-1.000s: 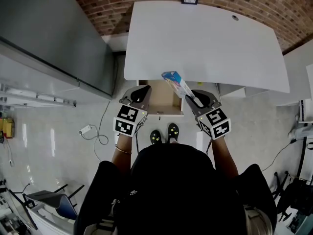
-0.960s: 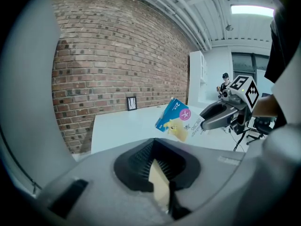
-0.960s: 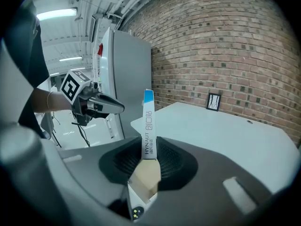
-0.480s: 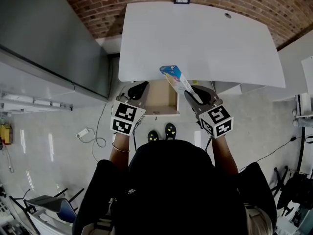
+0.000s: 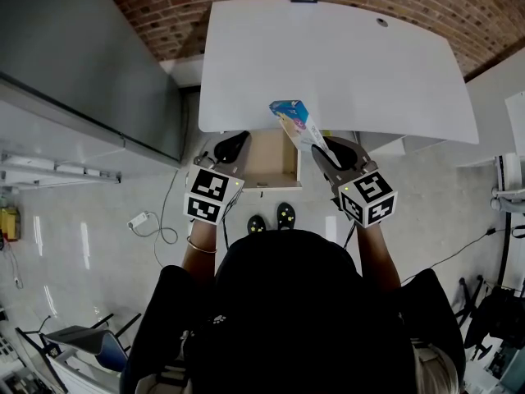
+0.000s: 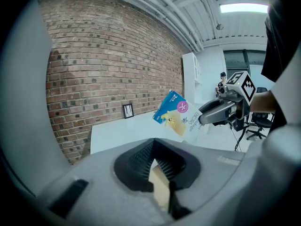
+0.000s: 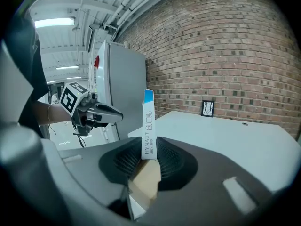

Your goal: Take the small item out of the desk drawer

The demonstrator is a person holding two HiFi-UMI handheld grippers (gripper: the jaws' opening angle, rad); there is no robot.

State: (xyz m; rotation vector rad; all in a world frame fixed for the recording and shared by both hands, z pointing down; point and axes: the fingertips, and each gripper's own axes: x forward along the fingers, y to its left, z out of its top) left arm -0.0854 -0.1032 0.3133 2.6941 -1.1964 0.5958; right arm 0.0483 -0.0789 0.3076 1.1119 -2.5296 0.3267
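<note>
- Item 1, right gripper (image 7: pixel 149 157): jaws clamped on the lower end of a flat box (image 7: pixel 148 126), which stands edge-on and upright between the ribbed pads.
- Item 2, left gripper (image 6: pixel 157 161): jaws closed together and empty, at the left side of the drawer (image 5: pixel 267 161).
- Item 3, flat box: a slim carton with a blue top, pale yellow and white panels, a pink roundel and lettering down the spine. It is held in the air, above the drawer.
- Item 4, drawer: pulled out from under the white desk (image 5: pixel 344 64); the brown interior looks bare.
- Step, as judged: the lift-out is nearly done.
- Next, as judged: carry the box over the desktop, lay it flat and ease the jaws apart.
</note>
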